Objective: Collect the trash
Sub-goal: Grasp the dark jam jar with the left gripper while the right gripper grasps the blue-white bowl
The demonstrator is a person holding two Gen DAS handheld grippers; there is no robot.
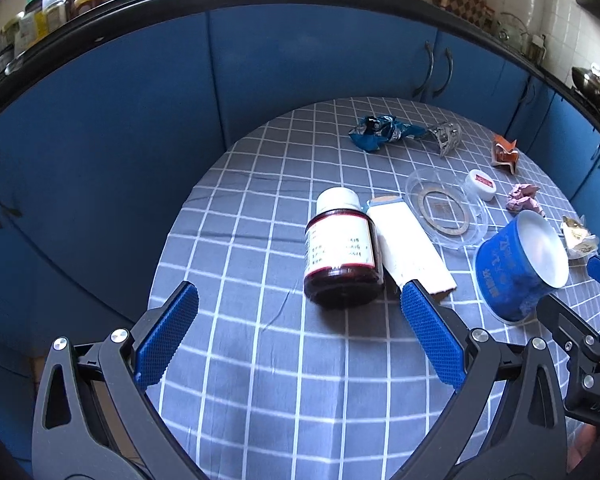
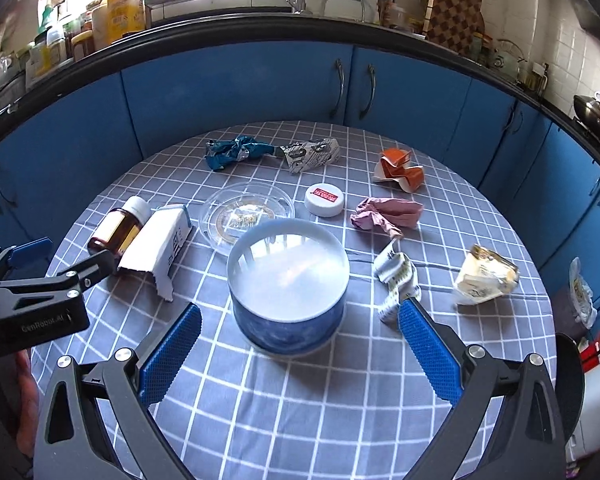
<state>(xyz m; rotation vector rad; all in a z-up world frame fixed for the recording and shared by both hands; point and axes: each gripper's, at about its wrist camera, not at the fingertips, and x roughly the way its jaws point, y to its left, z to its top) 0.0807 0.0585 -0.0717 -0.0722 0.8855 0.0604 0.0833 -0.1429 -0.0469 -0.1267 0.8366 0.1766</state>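
Both the left gripper (image 1: 300, 316) and right gripper (image 2: 300, 332) hung spread wide, grasping nothing. The blue cup (image 2: 288, 288) stood empty between the right fingers. Crumpled wrappers (image 2: 388, 212) lay from its ten to three o'clock on the table (image 2: 300, 400); the amber bottle (image 1: 342, 248) lay capped.

Blue-grey, white-checked tablecloth (image 2: 300, 400); blue tub (image 2: 288, 320)

Cloth, glass, foil and paper under my jaws

My pads (image 2: 170, 354) are blue, finely knurled and matt on black matt arms. The desk (image 2: 300, 400) wears a soft, creased checked cloth. The bottle (image 1: 342, 258) is glossy brown glass with a paper label; the wrapper (image 2: 236, 152) is crinkled shiny foil, the dish (image 2: 247, 213) clear plastic, the box (image 2: 156, 248) matt torn card.
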